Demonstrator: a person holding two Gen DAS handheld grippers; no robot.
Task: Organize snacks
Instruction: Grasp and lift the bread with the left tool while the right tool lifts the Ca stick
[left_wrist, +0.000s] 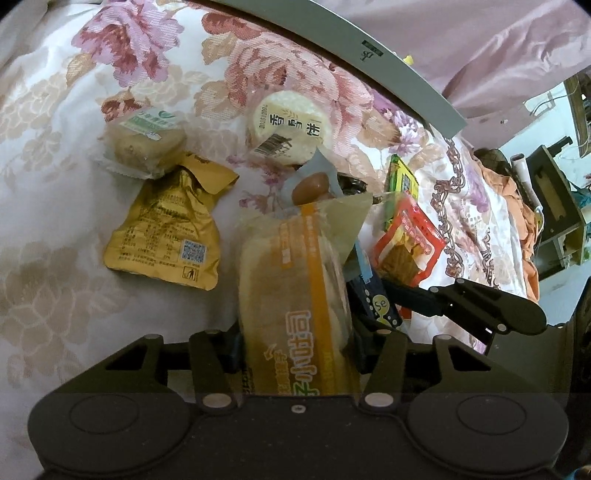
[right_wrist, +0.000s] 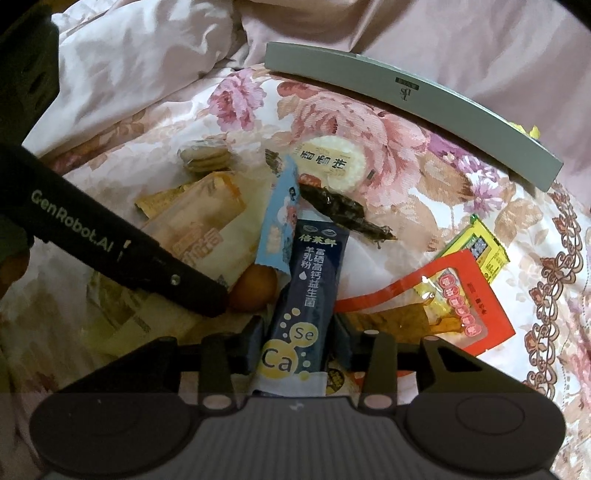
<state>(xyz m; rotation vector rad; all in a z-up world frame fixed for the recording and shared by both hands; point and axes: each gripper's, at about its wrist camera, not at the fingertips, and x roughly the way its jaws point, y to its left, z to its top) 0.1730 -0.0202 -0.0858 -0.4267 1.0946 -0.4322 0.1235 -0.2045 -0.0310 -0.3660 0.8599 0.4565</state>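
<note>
Your left hand-held gripper (left_wrist: 295, 350) is closed on the orange-striped bread pack (left_wrist: 295, 295), its pads squeezing the sides near one end so the pack's length stands out ahead of the jaws. Your right hand-held gripper (right_wrist: 299, 339) is likewise clamped across the lower end of the dark blue milk-powder sachet (right_wrist: 306, 291), which juts forward from it. Both grips look set for lifting each item clear of the pile. Just ahead of the left one lie the gold foil pouch (left_wrist: 162, 229) to its left and the round rice cake (left_wrist: 288, 125) beyond. To the right of your right one rest the red snack packet (right_wrist: 443, 302) and a yellow one (right_wrist: 484, 247), all on the floral bedspread (left_wrist: 55, 110). The grey box edge (right_wrist: 406, 96) further ahead is probably where they belong.
</note>
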